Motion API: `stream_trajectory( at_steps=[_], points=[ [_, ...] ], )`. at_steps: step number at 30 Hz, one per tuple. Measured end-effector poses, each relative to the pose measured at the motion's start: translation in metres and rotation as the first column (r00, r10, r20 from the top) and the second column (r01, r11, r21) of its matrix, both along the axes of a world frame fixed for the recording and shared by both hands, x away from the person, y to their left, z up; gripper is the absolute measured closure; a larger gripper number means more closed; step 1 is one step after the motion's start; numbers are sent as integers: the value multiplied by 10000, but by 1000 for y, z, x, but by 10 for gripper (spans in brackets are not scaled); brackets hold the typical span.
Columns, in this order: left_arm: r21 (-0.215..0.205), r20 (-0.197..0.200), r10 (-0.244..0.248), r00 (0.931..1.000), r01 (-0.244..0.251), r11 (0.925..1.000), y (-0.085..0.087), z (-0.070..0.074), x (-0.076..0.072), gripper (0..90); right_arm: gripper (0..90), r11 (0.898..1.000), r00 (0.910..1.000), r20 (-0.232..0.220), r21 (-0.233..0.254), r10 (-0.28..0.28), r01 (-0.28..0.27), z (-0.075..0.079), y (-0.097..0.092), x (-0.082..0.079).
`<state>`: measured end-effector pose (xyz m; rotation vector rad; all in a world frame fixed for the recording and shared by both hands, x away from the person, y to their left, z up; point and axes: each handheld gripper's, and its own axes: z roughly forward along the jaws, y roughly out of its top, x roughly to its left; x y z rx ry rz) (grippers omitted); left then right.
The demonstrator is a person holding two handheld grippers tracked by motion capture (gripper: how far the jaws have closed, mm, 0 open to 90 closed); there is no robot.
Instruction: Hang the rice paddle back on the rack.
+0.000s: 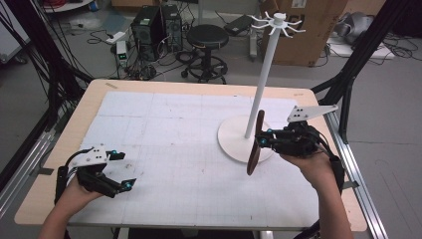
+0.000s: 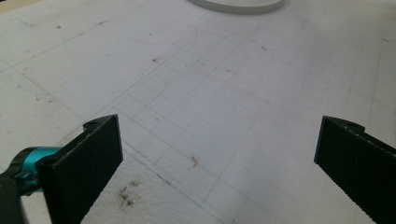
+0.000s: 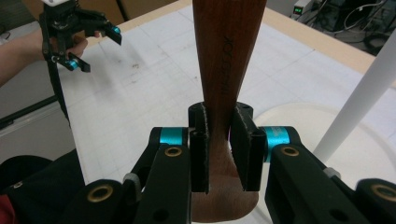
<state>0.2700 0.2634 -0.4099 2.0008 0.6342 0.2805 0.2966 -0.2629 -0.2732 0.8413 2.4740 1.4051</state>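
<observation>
both jaws of the right gripper [image 3: 219,154] are clenched on a long brown wooden piece [image 3: 228,70], pinching it near one end; faint lettering runs along the wood in the right gripper view. in the high view the right gripper [image 1: 263,138] sits toward the right edge of the desk [image 1: 59,144], and the wooden piece [image 1: 255,144] stands nearly upright with a slight tilt, held across the near rim of a round white base [image 1: 234,142]. whether its lower tip touches the base or the mat cannot be told. a white pole [image 1: 263,82] rises from that base and ends in a crown of short white pegs [image 1: 277,22].

jaws of the left gripper [image 2: 215,158] are released, wide apart with nothing between them, over the white gridded mat [image 2: 210,84] that covers most of the desk. the left gripper [image 1: 122,169] is near the front left corner, well apart from the stand, held by the person's left hand [image 1: 74,194]. the right hand [image 1: 311,164] grips the other tool. small dark smudges and a reddish mark [image 2: 195,161] lie on the mat between the open jaws.

beyond the far edge of the desk, on the floor, stand a black stool [image 1: 206,37], computer towers [image 1: 157,27] and a cardboard box [image 1: 303,30].
</observation>
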Motion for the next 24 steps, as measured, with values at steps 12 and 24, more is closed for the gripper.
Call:
stream_trajectory(
  at_steps=[12,24],
  points=[
    [-24,22,-22,10000,22,10000,-1,0,0,17,780,9988,9983,480,400,-319,299,32,-15,4],
    [-69,32,-30,10000,30,10000,0,1,0,17,780,9933,9908,860,581,-1048,1000,69,-40,17]
  ],
)
